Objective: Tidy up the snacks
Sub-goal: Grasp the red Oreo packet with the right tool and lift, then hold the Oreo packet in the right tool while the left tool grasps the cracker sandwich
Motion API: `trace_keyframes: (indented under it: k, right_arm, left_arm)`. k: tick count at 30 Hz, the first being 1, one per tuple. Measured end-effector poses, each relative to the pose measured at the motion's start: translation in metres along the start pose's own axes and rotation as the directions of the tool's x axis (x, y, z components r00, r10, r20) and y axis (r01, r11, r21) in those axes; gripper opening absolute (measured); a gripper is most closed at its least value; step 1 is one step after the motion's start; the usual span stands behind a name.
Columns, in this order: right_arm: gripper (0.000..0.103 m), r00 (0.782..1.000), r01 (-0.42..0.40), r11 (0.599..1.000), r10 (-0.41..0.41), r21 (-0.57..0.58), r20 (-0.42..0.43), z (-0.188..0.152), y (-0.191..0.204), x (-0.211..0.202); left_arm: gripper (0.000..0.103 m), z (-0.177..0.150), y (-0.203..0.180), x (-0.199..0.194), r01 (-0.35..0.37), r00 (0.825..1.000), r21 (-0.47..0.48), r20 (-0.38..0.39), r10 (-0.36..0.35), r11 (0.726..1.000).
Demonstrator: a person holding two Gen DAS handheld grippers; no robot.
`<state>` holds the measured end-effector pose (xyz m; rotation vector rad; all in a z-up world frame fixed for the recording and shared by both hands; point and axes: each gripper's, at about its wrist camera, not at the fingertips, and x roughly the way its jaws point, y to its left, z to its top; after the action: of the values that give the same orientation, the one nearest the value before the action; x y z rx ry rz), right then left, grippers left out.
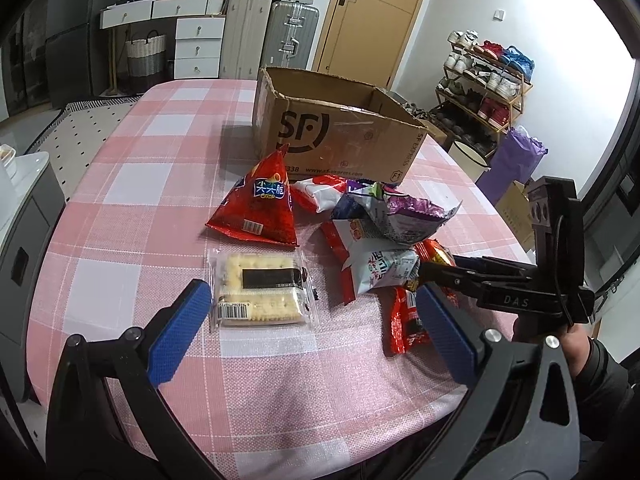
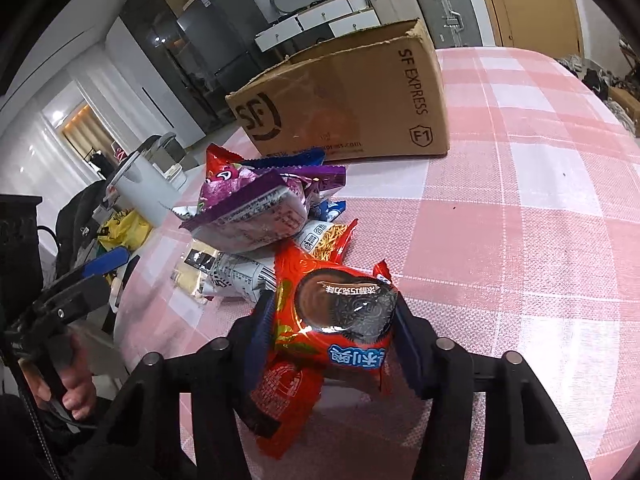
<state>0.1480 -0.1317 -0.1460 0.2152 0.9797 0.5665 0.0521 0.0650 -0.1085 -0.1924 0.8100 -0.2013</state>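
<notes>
Right wrist view has the red cookie packet (image 2: 340, 332) squarely between the blue pads (image 2: 262, 332) of the right tongs (image 2: 334, 336), both pads pressing on its sides, so these tongs are clamped on it. The packet rests at the near edge of the snack pile, partly over another red wrapper (image 2: 280, 396) and just in front of a white packet (image 2: 236, 276) and a purple bag (image 2: 256, 216) heaped higher up. Behind the pile stands the open cardboard box (image 2: 348, 100), its top open, on the pink checked surface (image 2: 520, 240).

Left wrist view shows the left tongs (image 1: 312, 336) with their pads wide apart, holding nothing, poised over a clear-wrapped cracker pack (image 1: 262, 292) that lies flat, alone, near a red triangular bag (image 1: 260, 208). The right tongs enter that view from the right side, reaching into the heap.

By my reading the step in hand is the first pick: a packet gripped but not yet lifted. The next move calls for a clean rise so the wrapper underneath does not drag along, then a carry over the pile to the box and a release above its opening. The crinkly film may slip, so the grip should stay firm.
</notes>
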Motion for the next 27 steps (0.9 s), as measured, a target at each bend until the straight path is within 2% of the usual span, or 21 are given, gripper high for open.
trace_keyframes:
  k: [16, 27]
  right_arm:
    - [0.053, 0.999, -0.018, 1.000, 0.018, 0.014, 0.037, -0.007, -0.003, -0.016]
    - [0.053, 0.998, -0.026, 0.999, 0.024, 0.043, 0.053, -0.012, -0.016, -0.028]
  left_arm:
    - [0.102, 0.000, 0.009, 0.004, -0.026, 1.000, -0.034, -0.018, 0.025, 0.999]
    - [0.102, 0.005, 0.027, 0.016, -0.090, 0.996, -0.049, -0.031, 0.089, 0.995]
